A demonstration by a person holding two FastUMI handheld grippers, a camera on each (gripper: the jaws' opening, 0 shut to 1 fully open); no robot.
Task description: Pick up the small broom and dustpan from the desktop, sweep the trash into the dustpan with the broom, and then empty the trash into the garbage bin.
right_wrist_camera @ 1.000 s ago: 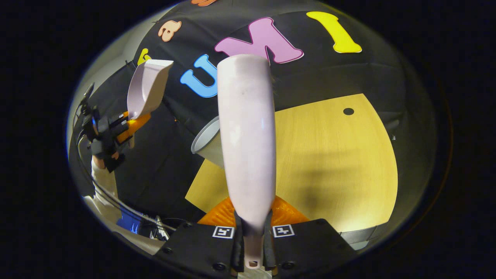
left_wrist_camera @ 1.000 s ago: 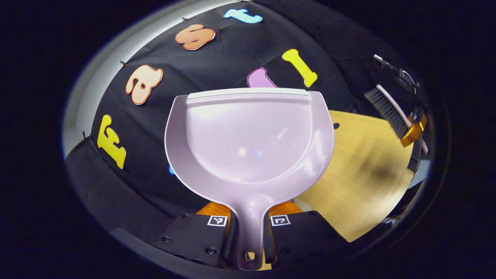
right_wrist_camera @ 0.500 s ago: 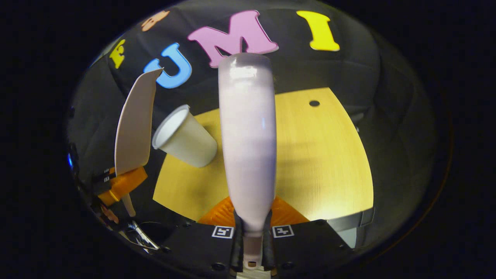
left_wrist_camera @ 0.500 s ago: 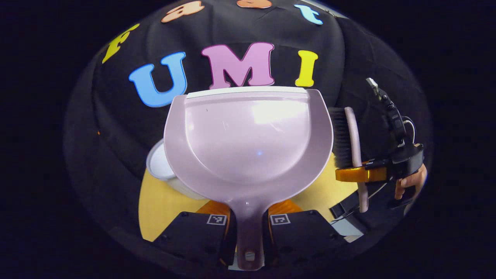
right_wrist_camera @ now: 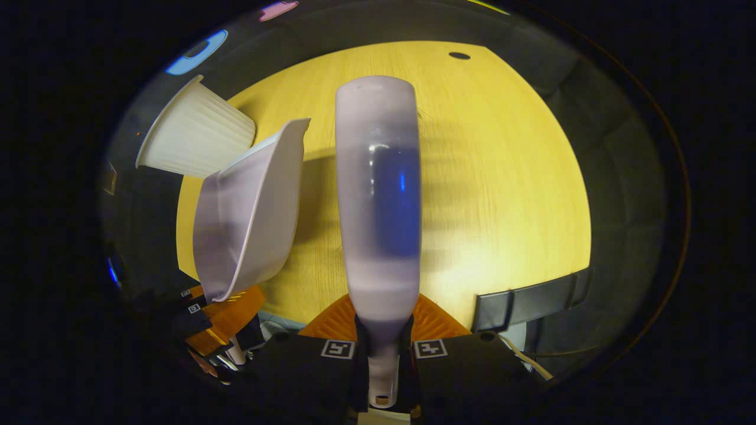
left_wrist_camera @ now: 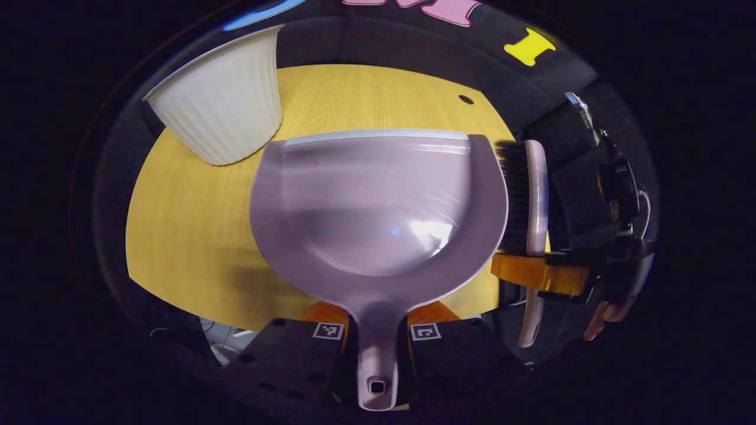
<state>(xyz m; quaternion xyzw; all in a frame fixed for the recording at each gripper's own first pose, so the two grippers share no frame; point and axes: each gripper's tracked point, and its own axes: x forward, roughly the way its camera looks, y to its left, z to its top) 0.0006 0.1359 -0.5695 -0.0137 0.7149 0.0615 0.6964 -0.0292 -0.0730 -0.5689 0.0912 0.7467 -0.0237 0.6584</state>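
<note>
Left tongs (left_wrist_camera: 377, 354) clamped on dustpan (left_wrist_camera: 378, 206) handle; right tongs (right_wrist_camera: 384, 360) clamped on broom (right_wrist_camera: 378, 195) handle. Both tools held above tabletop (left_wrist_camera: 195, 218); pan looks empty, no trash visible on wood, so likely emptying done or tools being brought back down. To do well: lower level, keep pan lip flat, bristles off pan rim. Dustpan runs toward 12 o'clock from left tongs; broom likewise from right. Garbage bin (left_wrist_camera: 221, 106), white ribbed, at 10 o'clock of pan, near.
</note>
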